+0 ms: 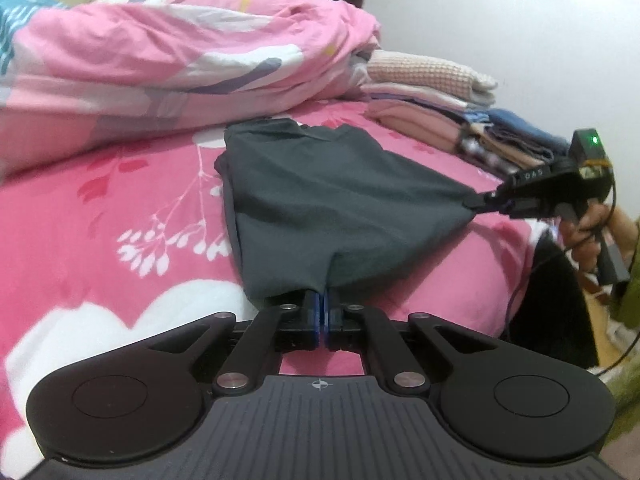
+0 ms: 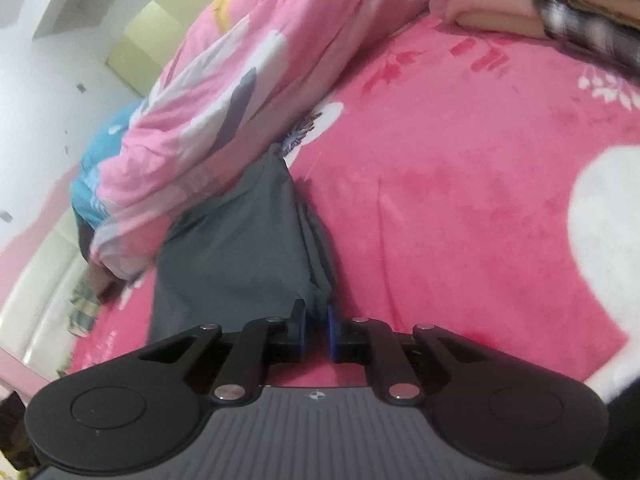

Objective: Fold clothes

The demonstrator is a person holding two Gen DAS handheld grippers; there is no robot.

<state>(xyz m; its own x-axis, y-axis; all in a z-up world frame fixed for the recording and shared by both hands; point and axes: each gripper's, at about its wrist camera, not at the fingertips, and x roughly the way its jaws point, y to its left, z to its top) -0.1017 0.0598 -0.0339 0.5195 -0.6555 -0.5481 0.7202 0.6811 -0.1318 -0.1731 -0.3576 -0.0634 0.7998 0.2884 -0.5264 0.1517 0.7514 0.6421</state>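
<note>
A dark grey garment lies partly folded on the pink bed sheet. My left gripper is shut on its near edge. My right gripper shows at the right of the left wrist view, shut on the garment's right corner and pulling it taut. In the right wrist view the right gripper pinches the grey garment, which stretches away to the left beside the quilt.
A crumpled pink quilt lies along the far side of the bed. A stack of folded clothes sits at the back right, and also shows in the right wrist view. The bed's edge drops off at the right.
</note>
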